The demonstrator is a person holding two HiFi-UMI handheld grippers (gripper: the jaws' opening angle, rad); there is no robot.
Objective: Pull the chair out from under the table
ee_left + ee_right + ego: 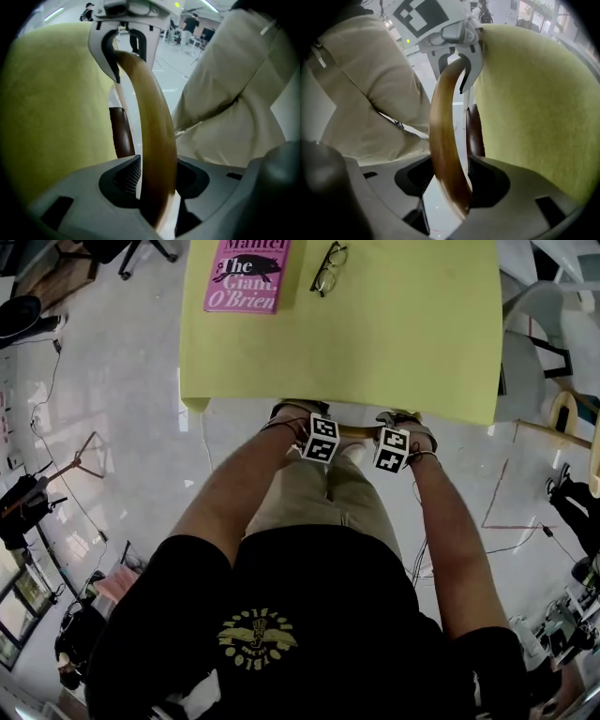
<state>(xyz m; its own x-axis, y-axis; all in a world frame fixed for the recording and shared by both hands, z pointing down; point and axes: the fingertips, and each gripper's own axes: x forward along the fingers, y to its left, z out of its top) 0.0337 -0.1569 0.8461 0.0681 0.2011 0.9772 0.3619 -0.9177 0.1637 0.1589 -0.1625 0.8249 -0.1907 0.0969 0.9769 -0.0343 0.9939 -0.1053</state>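
The chair sits pushed in under the yellow-green table point(403, 334); from the head view only a short piece of its tan wooden top rail point(357, 431) shows at the table's near edge. Both grippers point down over that rail. The left gripper point(315, 430) straddles the curved rail point(150, 117), with a thin gap at its ribbed pad, so it stands open point(157, 174). A hand's width to the right, the right gripper point(395, 439) also has the rail point(440, 122) between wide open jaws point(450, 180). A dark brown chair part point(474, 131) lies behind the rail.
A pink book point(246, 276) and glasses point(328, 266) lie on the tabletop's far side. The person's beige trousers point(319, 498) stand close behind the rail. A white chair point(539, 324) stands right of the table; cables and a stand point(80, 460) lie on the floor to the left.
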